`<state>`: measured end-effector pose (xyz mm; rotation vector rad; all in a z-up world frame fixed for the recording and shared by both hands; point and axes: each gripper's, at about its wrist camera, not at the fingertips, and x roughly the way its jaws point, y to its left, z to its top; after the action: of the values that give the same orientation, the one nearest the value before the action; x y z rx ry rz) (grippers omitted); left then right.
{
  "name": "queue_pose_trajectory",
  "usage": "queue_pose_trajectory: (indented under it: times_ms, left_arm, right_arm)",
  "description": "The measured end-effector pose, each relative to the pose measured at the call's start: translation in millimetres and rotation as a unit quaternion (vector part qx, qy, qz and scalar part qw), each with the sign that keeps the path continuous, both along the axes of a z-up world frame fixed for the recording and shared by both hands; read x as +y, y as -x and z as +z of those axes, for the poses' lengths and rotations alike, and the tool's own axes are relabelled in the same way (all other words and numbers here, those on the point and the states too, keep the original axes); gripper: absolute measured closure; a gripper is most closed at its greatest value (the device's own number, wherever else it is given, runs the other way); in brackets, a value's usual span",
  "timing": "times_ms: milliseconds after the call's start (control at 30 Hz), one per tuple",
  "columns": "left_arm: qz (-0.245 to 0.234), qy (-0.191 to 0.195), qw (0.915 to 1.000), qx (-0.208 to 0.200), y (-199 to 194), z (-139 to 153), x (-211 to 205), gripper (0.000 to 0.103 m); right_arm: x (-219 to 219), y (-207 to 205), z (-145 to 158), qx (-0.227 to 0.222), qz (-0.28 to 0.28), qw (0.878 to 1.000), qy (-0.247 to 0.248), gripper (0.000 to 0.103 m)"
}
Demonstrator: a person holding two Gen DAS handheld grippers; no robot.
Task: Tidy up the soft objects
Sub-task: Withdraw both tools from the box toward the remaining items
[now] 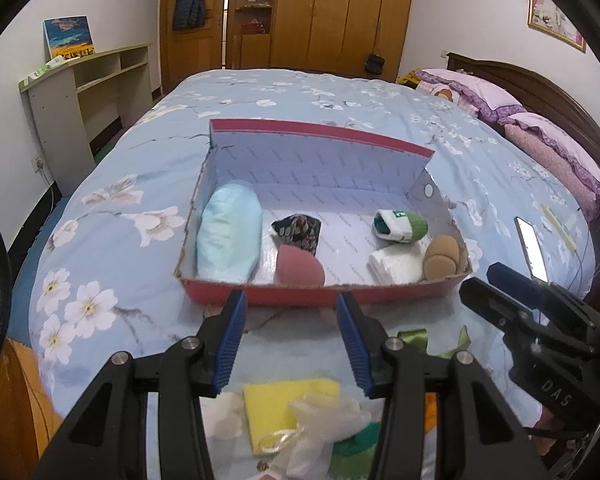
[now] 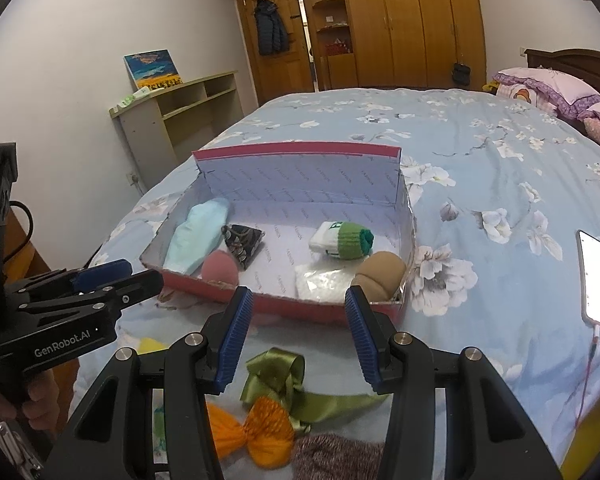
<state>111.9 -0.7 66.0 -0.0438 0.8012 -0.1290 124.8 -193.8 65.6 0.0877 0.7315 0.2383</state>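
Between the blue pads of the left claw, which are standing apart and gripping nothing, a yellow sponge and a crumpled clear plastic glove are lying on the bed. The right claw is likewise gaping empty, hanging over a green satin ribbon, an orange pleated bow and a grey knit piece that the left view is barely showing.

Just beyond both claws a red cardboard box is sitting open on the bed. A pale blue roll is lying inside along the left wall, its long axis running front to back. A pink sponge, a dark patterned pouch, a folded white cloth and a tan puff are sharing the floor. A green-and-white sock roll is lying crosswise, its green cuff pointing right in the right view. Only that view is showing the whole phone, glowing, on the bedspread.
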Motion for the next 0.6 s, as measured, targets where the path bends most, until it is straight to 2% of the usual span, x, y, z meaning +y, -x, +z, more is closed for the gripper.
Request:
queue_pose_trajectory:
  times_ms: [300, 600]
  left_arm:
    - [0.008, 0.009, 0.9999, 0.011, 23, -7, 13, 0.054]
    - [-0.004, 0.019, 0.9996, 0.021, 44, -17, 12, 0.054]
  right_arm:
    - [0, 21, 2, 0.007, 0.001, 1.000, -0.001, 0.054]
    - [1, 41, -3, 0.021, 0.004, 1.000, 0.002, 0.054]
